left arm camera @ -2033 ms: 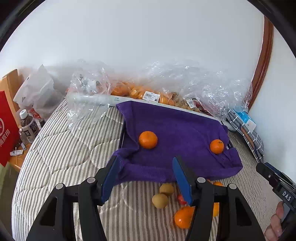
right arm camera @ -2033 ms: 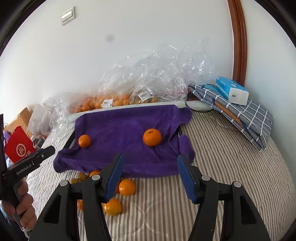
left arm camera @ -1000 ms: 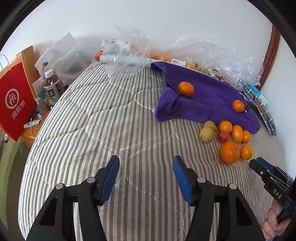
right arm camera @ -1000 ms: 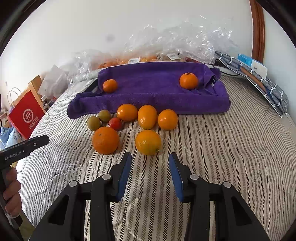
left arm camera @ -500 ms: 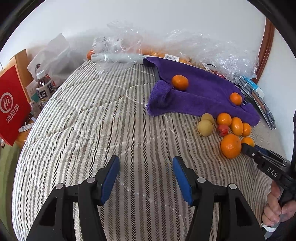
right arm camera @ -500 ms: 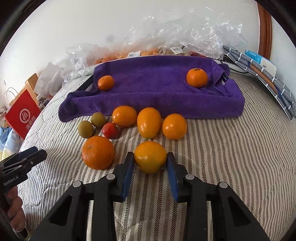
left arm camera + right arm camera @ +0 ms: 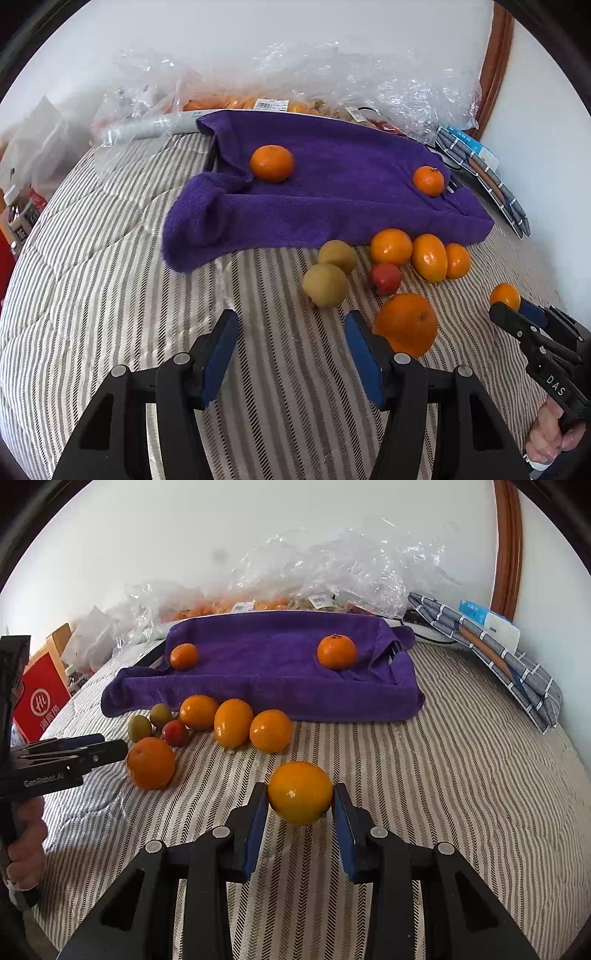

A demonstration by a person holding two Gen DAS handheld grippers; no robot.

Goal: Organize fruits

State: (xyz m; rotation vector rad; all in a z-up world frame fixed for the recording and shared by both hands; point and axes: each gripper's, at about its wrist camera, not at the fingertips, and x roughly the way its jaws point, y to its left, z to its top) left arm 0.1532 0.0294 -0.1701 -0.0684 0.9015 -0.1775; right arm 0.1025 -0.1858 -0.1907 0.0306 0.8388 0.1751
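My right gripper [image 7: 300, 794] is shut on a yellow-orange citrus fruit [image 7: 300, 792], its blue pads pressing both sides just above the striped bedcover [image 7: 443, 794]. The same fruit [image 7: 505, 295] shows at the right gripper's tip in the left wrist view. My left gripper [image 7: 291, 325] stands open with nothing between its fingers. A big orange [image 7: 406, 323] lies just outside its right finger. Behind it sit two green fruits [image 7: 325, 284], a red one [image 7: 385, 278] and three oranges [image 7: 429, 257]. Two mandarins [image 7: 337, 651] rest on the purple towel [image 7: 277, 679].
Crinkled plastic bags [image 7: 332, 576] with more fruit line the wall behind the towel. A folded checked cloth with a tissue pack [image 7: 498, 646] lies at the right. A red paper bag [image 7: 40, 701] stands off the bed's left side.
The right jaws have closed onto the yellow-orange fruit. The left gripper has swung toward the fruit pile, and the big orange now lies beside its right finger.
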